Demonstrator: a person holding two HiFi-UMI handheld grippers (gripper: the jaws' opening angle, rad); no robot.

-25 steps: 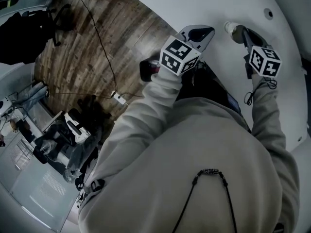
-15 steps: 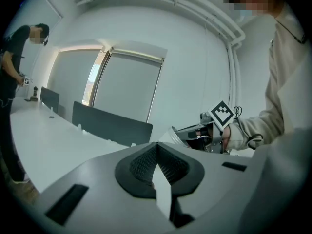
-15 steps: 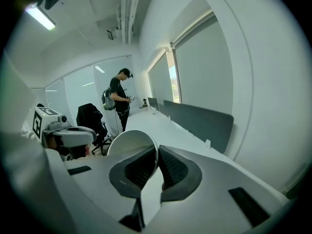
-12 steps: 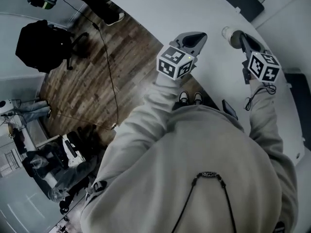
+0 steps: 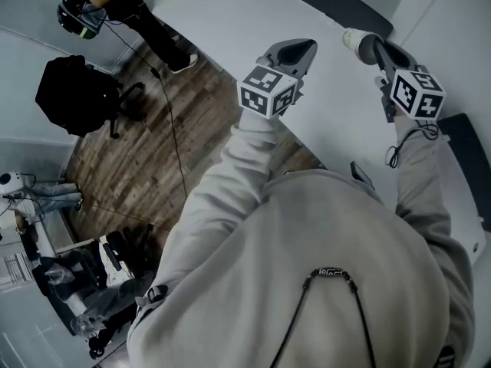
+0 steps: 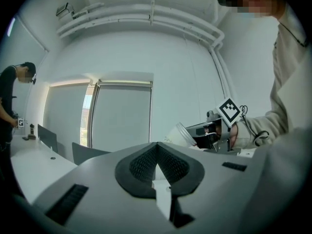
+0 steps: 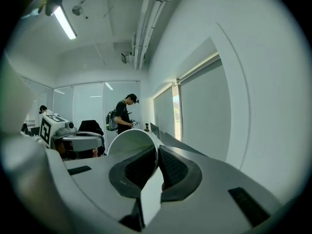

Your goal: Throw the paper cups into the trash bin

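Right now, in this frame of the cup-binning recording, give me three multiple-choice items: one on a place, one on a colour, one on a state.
1. Where is the paper cup? A) lying in a trash bin B) between the jaws of the right gripper C) stacked on another cup
2. What colour is the cup? A) red B) black C) white
3. How do the jaws of the left gripper stand? A) together, nothing between B) wide apart C) closed on a cup
Answers: 1 B, the right gripper view shows the cup's wall pinched between the pads; 2 C, it shows white in all views; 3 A, the left gripper view shows the pads meeting, bare.
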